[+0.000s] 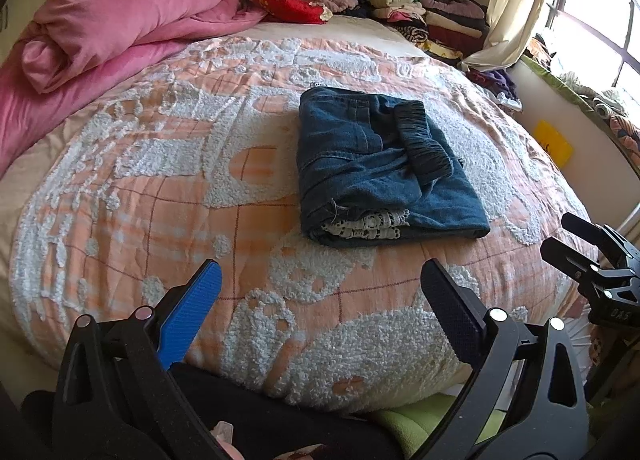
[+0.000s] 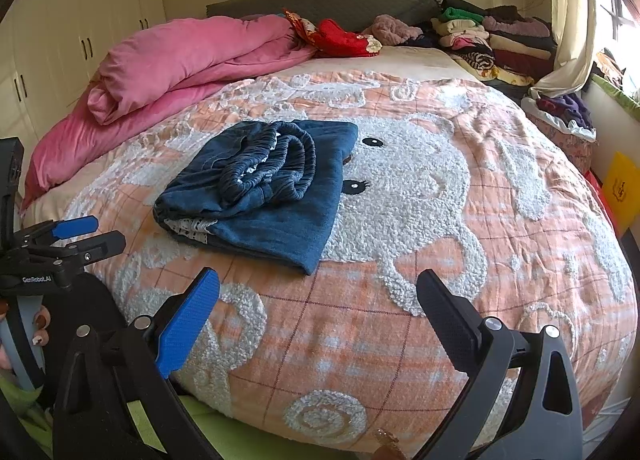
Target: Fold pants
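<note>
A pair of blue denim pants (image 1: 384, 168) is seen folded into a thick, roughly rectangular bundle just right of centre in the left wrist view, lying on an orange-checked bedspread (image 1: 248, 244) with raised, nubbly white tufted figures. A gathered elastic waistband (image 1: 424, 144) is turned up on top of the bundle, and a strip of white lace (image 1: 368, 226) shows at its near edge. In the right wrist view the same bundle is placed left of centre, beside a fluffy white bear shape.

The left gripper (image 1: 320, 300) is held wide open at the bottom of its own frame, one finger faced with a ribbed blue pad (image 1: 192, 312), the other with a dimpled black pad (image 1: 452, 312); nothing is gripped. The right gripper (image 2: 318, 300) is likewise spread wide and empty at the bottom of its frame, well short of the pants.

A soft pink quilt (image 1: 120, 20) is bunched at the upper left, and stacked folded clothes (image 1: 432, 16) are piled at the upper right beside a cream curtain (image 1: 516, 0).
</note>
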The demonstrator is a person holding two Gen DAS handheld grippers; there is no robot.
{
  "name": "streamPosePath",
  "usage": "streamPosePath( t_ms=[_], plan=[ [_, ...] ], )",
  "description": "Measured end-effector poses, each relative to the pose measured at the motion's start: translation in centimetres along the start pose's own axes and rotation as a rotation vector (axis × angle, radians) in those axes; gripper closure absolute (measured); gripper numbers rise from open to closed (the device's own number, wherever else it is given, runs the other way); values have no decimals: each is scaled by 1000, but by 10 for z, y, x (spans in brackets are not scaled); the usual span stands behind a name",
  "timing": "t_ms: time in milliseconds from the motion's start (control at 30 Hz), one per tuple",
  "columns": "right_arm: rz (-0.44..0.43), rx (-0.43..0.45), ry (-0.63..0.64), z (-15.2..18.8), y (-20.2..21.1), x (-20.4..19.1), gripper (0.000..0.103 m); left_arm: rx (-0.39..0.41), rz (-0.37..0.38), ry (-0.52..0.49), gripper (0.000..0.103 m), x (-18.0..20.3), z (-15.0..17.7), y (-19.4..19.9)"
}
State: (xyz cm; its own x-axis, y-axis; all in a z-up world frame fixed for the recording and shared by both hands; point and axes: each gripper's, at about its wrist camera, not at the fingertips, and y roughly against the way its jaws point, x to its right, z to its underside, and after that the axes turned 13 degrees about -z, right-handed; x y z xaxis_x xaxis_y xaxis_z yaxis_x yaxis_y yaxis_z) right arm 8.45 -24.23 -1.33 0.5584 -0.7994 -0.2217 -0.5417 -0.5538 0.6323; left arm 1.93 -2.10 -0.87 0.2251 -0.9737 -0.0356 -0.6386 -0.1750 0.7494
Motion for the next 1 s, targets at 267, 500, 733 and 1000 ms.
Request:
streamPosePath(
  t_ms=[267, 500, 733, 1000],
  plan=[
    [2, -2, -1, 0, 1, 0, 5, 2, -3, 0, 10, -1, 0, 1],
    [4, 0, 2, -1, 2, 0, 5, 2, -3, 1, 10, -2, -1, 1],
    [9, 3, -2, -1, 3, 1, 5, 3, -4, 0, 10, -2, -1, 2],
    [14, 2, -2, -1, 4, 1, 5, 1, -8, -1, 10, -3, -1, 2]
  ],
)
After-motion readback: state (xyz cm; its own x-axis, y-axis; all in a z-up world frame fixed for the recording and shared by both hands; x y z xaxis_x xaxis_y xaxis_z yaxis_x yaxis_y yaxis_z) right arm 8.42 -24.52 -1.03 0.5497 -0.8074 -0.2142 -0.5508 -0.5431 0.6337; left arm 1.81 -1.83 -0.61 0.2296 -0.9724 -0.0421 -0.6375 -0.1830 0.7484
